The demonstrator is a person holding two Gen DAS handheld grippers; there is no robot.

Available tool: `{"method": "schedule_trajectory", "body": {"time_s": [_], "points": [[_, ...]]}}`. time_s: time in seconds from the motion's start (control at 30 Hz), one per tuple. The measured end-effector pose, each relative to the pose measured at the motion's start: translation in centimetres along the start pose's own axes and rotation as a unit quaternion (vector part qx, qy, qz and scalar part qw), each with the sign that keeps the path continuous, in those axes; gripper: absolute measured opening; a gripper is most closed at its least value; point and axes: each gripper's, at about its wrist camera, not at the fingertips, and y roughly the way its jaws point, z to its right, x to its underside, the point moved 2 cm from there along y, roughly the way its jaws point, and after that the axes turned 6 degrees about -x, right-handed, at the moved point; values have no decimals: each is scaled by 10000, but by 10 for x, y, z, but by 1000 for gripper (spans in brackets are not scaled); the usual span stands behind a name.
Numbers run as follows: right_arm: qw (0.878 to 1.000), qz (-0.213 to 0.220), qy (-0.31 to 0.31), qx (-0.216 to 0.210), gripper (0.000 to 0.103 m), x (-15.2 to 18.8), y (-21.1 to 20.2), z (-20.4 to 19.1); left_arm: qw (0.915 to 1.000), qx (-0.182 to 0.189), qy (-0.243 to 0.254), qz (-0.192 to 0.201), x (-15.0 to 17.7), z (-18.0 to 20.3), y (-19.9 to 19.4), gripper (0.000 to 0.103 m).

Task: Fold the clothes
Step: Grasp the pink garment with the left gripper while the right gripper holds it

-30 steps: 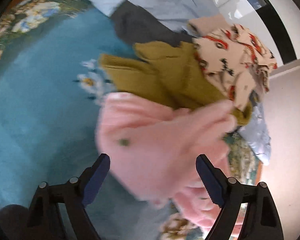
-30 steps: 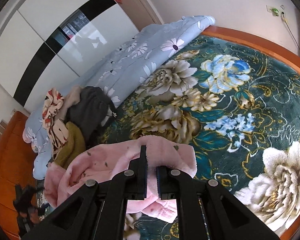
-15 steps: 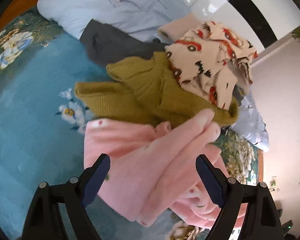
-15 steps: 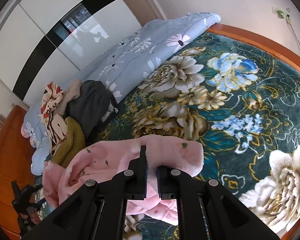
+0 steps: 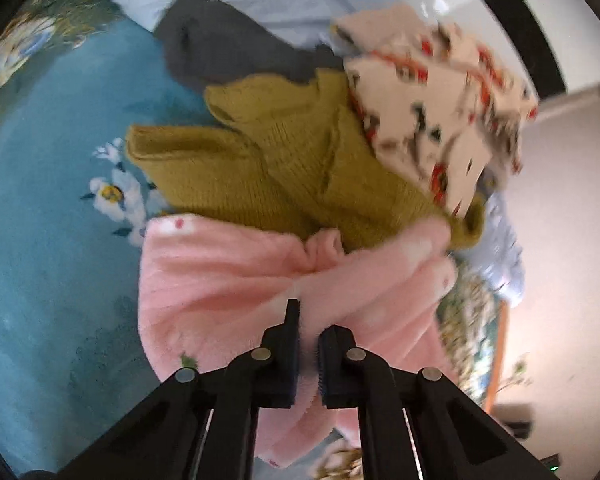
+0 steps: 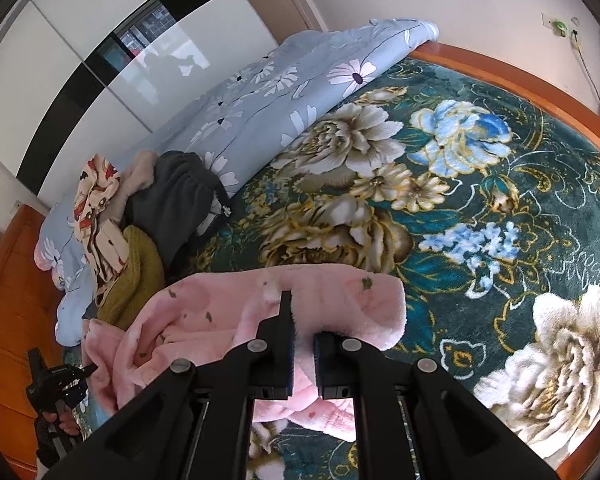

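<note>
The left gripper (image 5: 308, 344) has just closed its jaws and now pinches a bunched fold of the fluffy pink fleece garment (image 5: 220, 280), which lies crumpled on the plush teal floral blanket (image 5: 48, 220). The right gripper (image 6: 303, 332) is clamped tight on another soft edge of it. Just beyond sit a ribbed mustard knit sweater (image 5: 284, 160), a car-print cream garment (image 5: 428, 112) and dark grey clothing (image 5: 220, 52).
</note>
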Motion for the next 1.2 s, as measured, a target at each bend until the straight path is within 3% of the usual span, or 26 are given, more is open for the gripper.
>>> {"method": "schedule_trajectory", "body": {"time_s": [0.17, 0.23, 0.37, 0.47, 0.53, 0.6, 0.73, 0.83, 0.93, 1.03, 1.2], "points": [[9993, 121, -163, -316, 7, -12, -7, -31, 9970, 137, -502, 578, -25, -40, -59, 6], [9982, 221, -226, -515, 7, -23, -11, -48, 9939, 345, -747, 738, -42, -60, -90, 6], [9928, 599, -403, -959, 7, -59, -30, -88, 9850, 384, -959, 1384, -73, -92, -169, 5], [9848, 959, -476, -1369, 7, -86, -56, -115, 9776, 596, -1047, 1725, -79, -116, -222, 5], [9788, 1202, -597, -1546, 7, -94, -73, -127, 9745, 495, -1031, 1932, -73, -137, -245, 5], [9777, 1327, -702, -1469, 7, -89, -79, -128, 9736, 203, -1267, 1887, -56, -174, -241, 6], [9946, 536, -442, -769, 7, -47, -31, -91, 9686, -141, -2095, 1331, -11, -255, -195, 5], [9981, 69, -10, -619, 7, -8, -4, -57, 9602, -333, -2581, 1020, 30, -301, -161, 5], [9989, -159, -9, -431, 7, 13, 6, -44, 9581, -457, -2696, 848, 43, -316, -146, 5], [9992, -114, -7, -371, 7, 9, 8, -46, 9586, -470, -2659, 908, 26, -312, -150, 5], [9972, 282, -347, -597, 7, -24, -14, -74, 9682, -261, -1885, 1627, -6, -271, -213, 5]]}}
